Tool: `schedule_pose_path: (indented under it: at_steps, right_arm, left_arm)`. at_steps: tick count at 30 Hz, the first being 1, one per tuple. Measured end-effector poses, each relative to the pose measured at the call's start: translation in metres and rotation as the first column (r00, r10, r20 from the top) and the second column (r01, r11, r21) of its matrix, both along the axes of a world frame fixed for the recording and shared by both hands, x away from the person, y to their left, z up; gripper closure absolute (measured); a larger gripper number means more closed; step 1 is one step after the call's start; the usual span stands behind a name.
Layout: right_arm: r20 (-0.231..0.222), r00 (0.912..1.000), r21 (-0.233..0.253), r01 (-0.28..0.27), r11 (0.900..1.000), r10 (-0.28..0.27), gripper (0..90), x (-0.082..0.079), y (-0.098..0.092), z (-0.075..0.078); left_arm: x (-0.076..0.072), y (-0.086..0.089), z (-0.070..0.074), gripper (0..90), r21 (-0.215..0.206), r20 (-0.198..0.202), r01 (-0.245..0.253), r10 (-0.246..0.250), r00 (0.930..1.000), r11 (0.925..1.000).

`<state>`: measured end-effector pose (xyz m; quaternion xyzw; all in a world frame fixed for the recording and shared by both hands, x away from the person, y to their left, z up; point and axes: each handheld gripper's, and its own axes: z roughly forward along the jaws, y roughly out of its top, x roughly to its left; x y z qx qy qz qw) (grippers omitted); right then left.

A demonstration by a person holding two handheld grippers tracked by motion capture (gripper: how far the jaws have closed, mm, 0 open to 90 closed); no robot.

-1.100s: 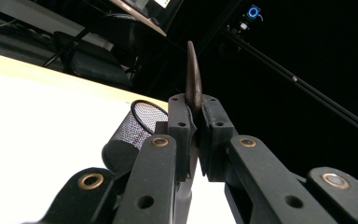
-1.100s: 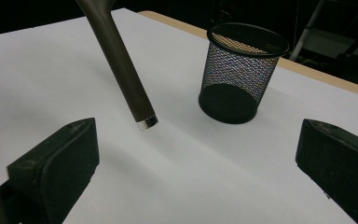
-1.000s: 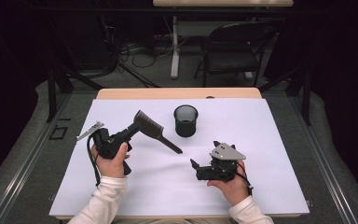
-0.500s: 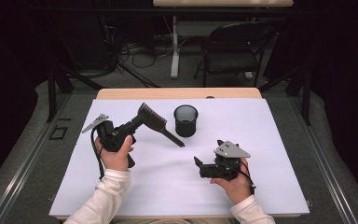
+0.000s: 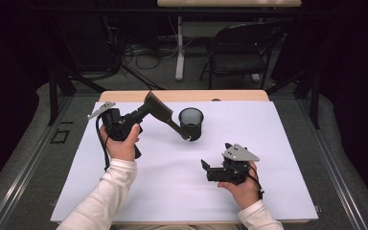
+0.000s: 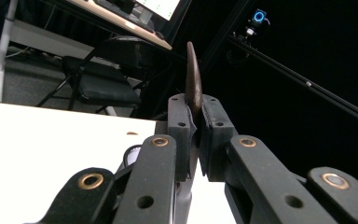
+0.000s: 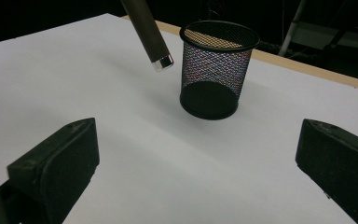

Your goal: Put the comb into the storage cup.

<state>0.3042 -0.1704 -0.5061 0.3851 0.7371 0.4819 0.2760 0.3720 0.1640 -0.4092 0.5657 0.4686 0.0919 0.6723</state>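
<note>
Above the table [image 5: 124, 191], left claw [image 5: 141, 114] clamps brush [image 5: 159, 109]; right claw [image 5: 206, 168] gapes empty: tip handle upright, centre over cup [image 5: 191, 122].

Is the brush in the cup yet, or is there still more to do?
Not yet. Picking up looks done: the left gripper is shut on the brush, holding it off the table. Right now its handle tip hangs just beside the mesh cup, not inside. Left to do, probably: lift the tip over the rim and drop it in. The right gripper waits open.
</note>
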Motion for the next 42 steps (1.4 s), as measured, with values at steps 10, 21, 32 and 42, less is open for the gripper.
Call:
schedule_pose_path:
  at_steps: [10, 21, 32, 42]
  right_arm:
    - [0.002, 1.0000, 0.000, -0.002, 1.000, 0.002, 0.0, 0.000, 0.000, 0.000]
    - [-0.004, 1.0000, 0.000, -0.003, 1.000, 0.003, 0.0, 0.000, 0.001, -0.001]
    - [-0.007, 0.9999, -0.002, -0.008, 1.000, 0.008, 0.0, 0.000, 0.001, -0.001]
    - [-0.010, 0.9999, -0.006, -0.010, 1.000, 0.010, 0.0, 0.000, 0.001, -0.001]
  left_arm:
    - [0.015, -0.009, 0.020, 84.5, 0.018, 0.007, -0.024, 0.024, 0.9997, 0.9995]
    - [0.034, -0.021, 0.034, 84.5, 0.034, -0.002, -0.056, 0.056, 0.9984, 0.9979]
    - [0.048, -0.026, 0.034, 84.5, 0.048, -0.020, -0.090, 0.091, 0.9957, 0.9948]
    - [0.060, -0.029, 0.028, 84.5, 0.055, -0.046, -0.128, 0.130, 0.9904, 0.9902]
